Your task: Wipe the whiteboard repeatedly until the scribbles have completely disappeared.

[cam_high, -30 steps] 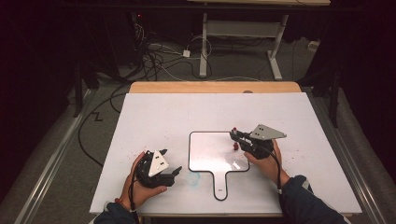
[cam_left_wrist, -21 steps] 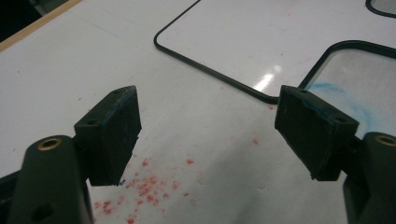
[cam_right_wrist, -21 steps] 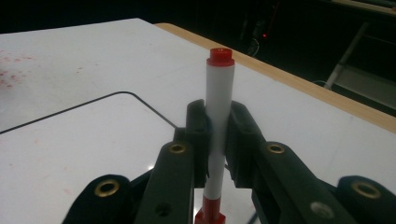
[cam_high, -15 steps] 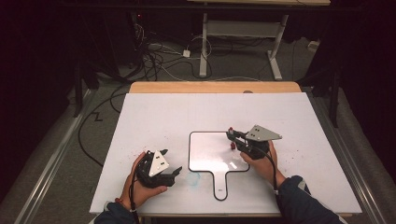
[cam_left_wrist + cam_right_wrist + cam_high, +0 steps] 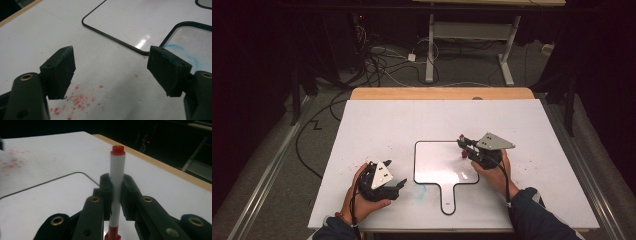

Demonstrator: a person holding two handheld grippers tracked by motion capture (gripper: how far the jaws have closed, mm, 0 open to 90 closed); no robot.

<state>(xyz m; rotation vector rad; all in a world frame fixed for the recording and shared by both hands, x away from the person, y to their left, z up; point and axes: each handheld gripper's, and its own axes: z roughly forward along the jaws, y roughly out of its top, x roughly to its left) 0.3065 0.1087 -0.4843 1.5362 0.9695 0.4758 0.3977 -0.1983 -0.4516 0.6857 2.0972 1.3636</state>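
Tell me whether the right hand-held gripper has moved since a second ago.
No. The right hand-held gripper still holds the marker over the whiteboard's right edge.

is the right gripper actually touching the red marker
Touching. In the right gripper view, the right gripper has both jaws pressed against the white barrel of the red marker, which stands upright between them with no gap on either side.
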